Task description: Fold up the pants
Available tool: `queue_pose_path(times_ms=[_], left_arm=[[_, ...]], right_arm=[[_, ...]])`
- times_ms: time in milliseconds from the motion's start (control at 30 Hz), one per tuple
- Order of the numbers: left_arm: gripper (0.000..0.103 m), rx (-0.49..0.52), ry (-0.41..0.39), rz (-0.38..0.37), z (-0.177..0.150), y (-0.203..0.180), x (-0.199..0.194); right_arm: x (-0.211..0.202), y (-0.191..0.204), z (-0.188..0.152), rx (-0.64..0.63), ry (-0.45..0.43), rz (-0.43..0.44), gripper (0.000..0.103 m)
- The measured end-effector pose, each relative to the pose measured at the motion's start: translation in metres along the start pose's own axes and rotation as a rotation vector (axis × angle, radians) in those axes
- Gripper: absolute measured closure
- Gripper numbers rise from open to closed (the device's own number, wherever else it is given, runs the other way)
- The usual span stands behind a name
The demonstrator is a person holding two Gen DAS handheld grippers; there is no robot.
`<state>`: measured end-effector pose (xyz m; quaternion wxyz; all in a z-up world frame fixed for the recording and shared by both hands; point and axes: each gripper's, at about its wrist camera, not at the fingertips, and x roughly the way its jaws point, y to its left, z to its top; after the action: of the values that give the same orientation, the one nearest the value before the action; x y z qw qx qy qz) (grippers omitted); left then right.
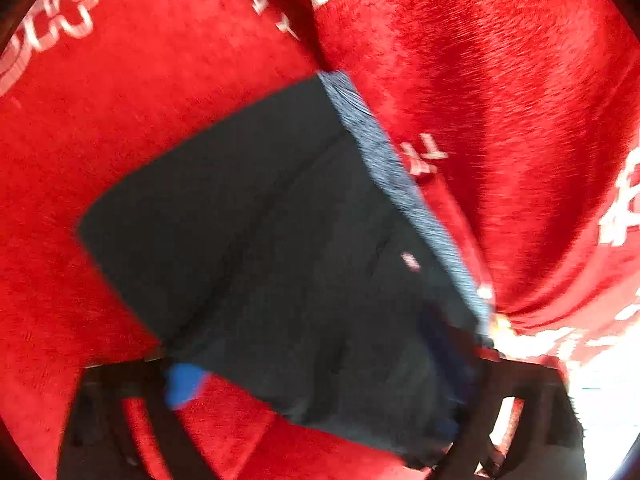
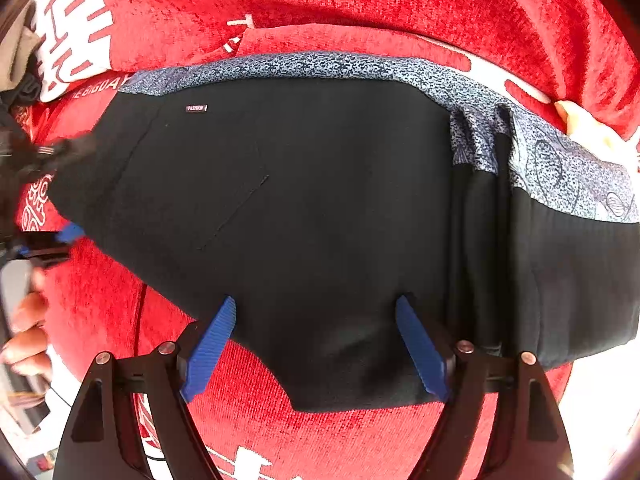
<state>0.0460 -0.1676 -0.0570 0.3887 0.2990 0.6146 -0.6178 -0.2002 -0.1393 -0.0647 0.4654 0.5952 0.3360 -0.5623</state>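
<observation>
Lying mid-frame on the red cloth [image 2: 360, 0], the pants [image 2: 304, 208] look soft, light and floppy, best pinched at a hem corner; right gripper [image 2: 316, 340] gapes astride the lower edge, left gripper [image 1: 320, 396] state unclear.

Left wrist view motion-blurred; left claw [image 1: 320, 392] right fingertip hidden behind pants [image 1: 280, 240].
</observation>
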Motion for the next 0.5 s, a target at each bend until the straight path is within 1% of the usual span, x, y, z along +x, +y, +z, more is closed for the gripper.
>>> queue_pose_path(times_ms=[33,67,100,167,200,233,300,367,433,500], left_arm=[[0.049,0.053,-0.014,0.078,0.000,-0.007,-0.001],[0.065,0.111,-0.019,0.153,-0.001,-0.014,0.001],[0.066,0.182,-0.019,0.210,-0.003,-0.020,0.001],[0.067,0.394,-0.087,0.333,-0.017,-0.046,-0.001],[0.068,0.577,-0.139,0.439,-0.033,-0.067,0.002],[0.068,0.711,-0.178,0.519,-0.048,-0.080,0.007],[0.068,0.922,-0.235,0.633,-0.076,-0.096,0.016],[0.068,1.009,-0.255,0.679,-0.088,-0.097,0.019],[0.068,1.032,-0.253,0.696,-0.089,-0.098,0.024],[0.068,1.033,-0.248,0.696,-0.087,-0.097,0.025]], right_arm=[[-0.002,-0.002,0.000,0.001,-0.001,0.010,0.018],[-0.004,-0.004,0.000,0.005,-0.002,0.023,0.018],[-0.008,-0.007,0.001,0.013,-0.004,0.035,0.018],[-0.020,-0.015,0.006,0.034,-0.019,0.054,0.018],[-0.029,-0.019,0.010,0.045,-0.034,0.065,0.018],[-0.039,-0.024,0.017,0.057,-0.052,0.084,0.018],[-0.058,-0.028,0.035,0.063,-0.077,0.131,0.018],[-0.071,-0.025,0.056,0.052,-0.084,0.179,0.018],[-0.083,-0.014,0.084,0.029,-0.084,0.250,0.018],[-0.085,0.006,0.112,-0.010,-0.042,0.336,0.017]])
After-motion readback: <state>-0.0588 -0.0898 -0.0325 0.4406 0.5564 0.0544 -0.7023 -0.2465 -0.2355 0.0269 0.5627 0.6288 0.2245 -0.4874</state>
